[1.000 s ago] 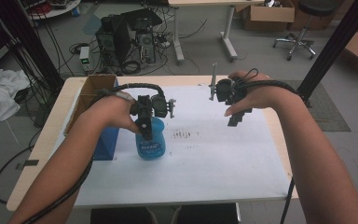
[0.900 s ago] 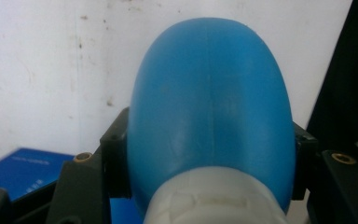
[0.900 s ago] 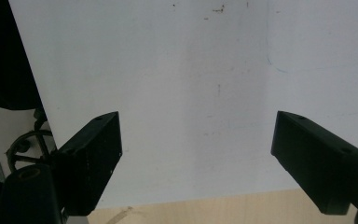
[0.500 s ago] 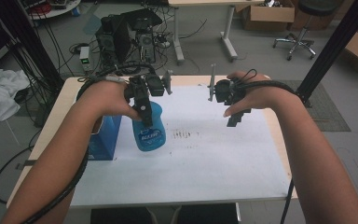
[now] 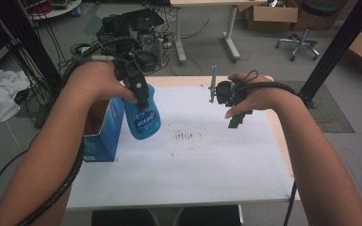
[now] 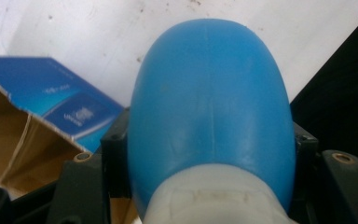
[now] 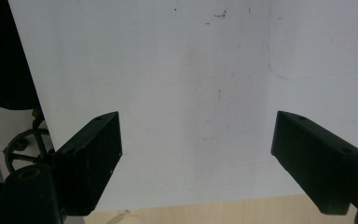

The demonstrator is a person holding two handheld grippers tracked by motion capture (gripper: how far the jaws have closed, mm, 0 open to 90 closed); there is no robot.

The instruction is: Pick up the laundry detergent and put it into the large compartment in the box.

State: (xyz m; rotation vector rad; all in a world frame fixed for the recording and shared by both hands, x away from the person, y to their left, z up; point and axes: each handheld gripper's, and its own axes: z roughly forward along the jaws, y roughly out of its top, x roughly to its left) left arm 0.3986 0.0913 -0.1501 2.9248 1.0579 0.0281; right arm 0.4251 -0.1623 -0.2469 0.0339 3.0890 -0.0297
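Note:
My left gripper is shut on a blue plastic bottle with a white label and holds it in the air over the table's left part, beside an open blue cardboard box. In the left gripper view the bottle bulges between the two black jaws, its pale neck at the bottom, and the box lies below to the left. My right gripper hangs open over the white table top at the far right, nothing between its fingers.
Dark smudges mark the middle of the white sheet. A thin grey upright plate stands on the right gripper. Beyond the table are cables, black equipment, cardboard boxes and an office chair. A black pole rises at right.
My left gripper has lifted the blue bottle off the table and carried it up and left, toward the blue box. The right gripper has stayed where it was.

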